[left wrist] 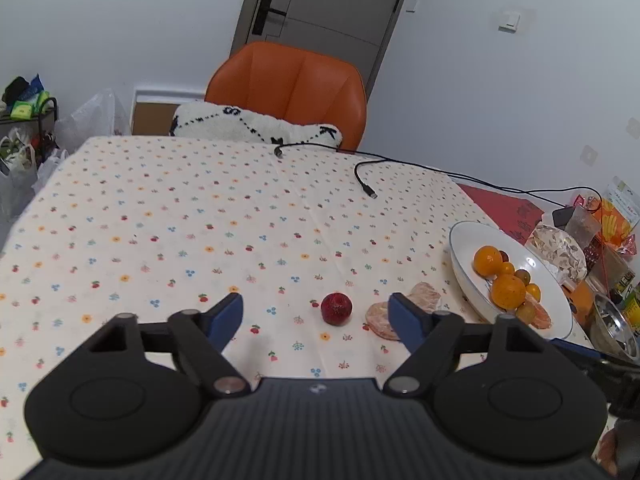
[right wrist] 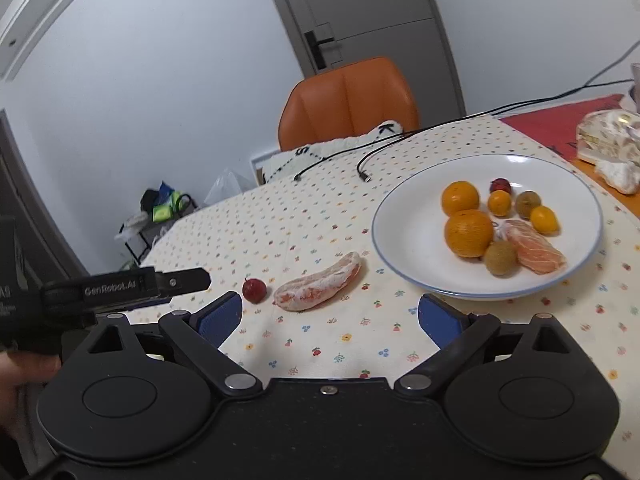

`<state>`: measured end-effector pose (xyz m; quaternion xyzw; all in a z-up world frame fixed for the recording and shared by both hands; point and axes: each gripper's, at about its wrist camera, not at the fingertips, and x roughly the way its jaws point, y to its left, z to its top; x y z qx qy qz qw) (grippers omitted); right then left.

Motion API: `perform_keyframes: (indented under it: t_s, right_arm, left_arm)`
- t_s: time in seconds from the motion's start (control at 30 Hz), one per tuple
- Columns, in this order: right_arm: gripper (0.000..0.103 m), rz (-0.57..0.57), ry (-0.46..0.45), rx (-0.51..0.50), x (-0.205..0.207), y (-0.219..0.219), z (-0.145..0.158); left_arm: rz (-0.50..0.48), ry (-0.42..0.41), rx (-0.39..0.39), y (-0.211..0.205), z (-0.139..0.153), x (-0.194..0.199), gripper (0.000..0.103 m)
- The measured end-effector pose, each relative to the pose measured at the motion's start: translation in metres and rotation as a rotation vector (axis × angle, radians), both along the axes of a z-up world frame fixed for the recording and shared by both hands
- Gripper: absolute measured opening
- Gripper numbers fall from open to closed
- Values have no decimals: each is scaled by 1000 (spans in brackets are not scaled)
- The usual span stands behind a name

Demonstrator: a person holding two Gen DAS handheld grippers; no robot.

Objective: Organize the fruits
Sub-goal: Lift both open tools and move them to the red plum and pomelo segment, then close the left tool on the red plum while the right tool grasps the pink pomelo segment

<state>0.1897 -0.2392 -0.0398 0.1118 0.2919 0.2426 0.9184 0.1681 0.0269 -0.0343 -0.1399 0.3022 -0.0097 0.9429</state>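
Hidden/cut off first: peeled citrus segment [left wrist: 382, 318] partly behind the right finger of the left gripper [left wrist: 316, 312] in the left wrist view; seen whole only from the right wrist view [right wrist: 318, 288]. Steel bowl [left wrist: 614, 330] cropped at the frame edge, contents not readable. Clutter of packets past the plate too blurred to name. Left gripper seen side-on in the right wrist view [right wrist: 188, 280], pads not visible there. Bit of a hand [right wrist: 24, 368] at the lower left edge.

Containers: white plate w/ blue rim [right wrist: 404, 256] on the dotted tablecloth [right wrist: 320, 220], holding two oranges [right wrist: 468, 232], two small yellow-orange fruits, two brownish-green fruits, one small dark red fruit [right wrist: 500, 185] at the back, plus a peeled pinkish segment [right wrist: 536, 250] (touching the larger orange's neighbour fruit, exact contact unclear).

Off the plate: small red fruit [right wrist: 254, 290] on the cloth just beside the loose segment, both near the plate's left side.

Left gripper spread wide, nothing between the fingers, red fruit [left wrist: 336, 309] ahead between them. Right gripper [right wrist: 330, 316] also spread wide, empty, above bare cloth.
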Motion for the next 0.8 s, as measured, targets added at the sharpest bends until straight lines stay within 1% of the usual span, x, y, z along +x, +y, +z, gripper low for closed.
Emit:
perform_keyframes:
  t_s: [0.07,0.13,0.17,0.2,0.27,0.33,0.37,0.43,0.5,0.7,0.8]
  right_arm:
    - [95,8,-3,-22,3,5,-3]
    - [95,16,-7,-30,6,9,-6]
    - [94,22,-6,-32,8,11,-7]
    - [90,28,-2,-36,10,14,-8]
    - [82,46,2,-54,13,18,-10]
    - [68,61,6,-76,17,23,-12]
    - [64,66,9,-83,19,25,-13]
    - [49,76,21,-87,22,27,-16]
    - [40,83,35,-94,26,29,-19]
    - [40,73,45,-119,35,33,-24]
    - [41,76,39,-136,40,36,-25]
  left_arm:
    - [1,9,-5,1,-4,4,70]
    - [-6,19,-10,2,-8,8,63]
    - [-11,22,-13,2,-10,10,62]
    - [-14,25,-16,2,-12,11,61]
    - [-21,27,-20,2,-15,14,59]
    - [-33,30,-21,2,-18,17,57]
    - [-44,33,-21,1,-19,19,57]
    - [-56,41,-26,1,-22,23,54]
    - [-60,52,-29,0,-25,26,52]
    - [-76,63,-27,-3,-30,34,49]
    - [-82,63,-33,-4,-32,40,46]
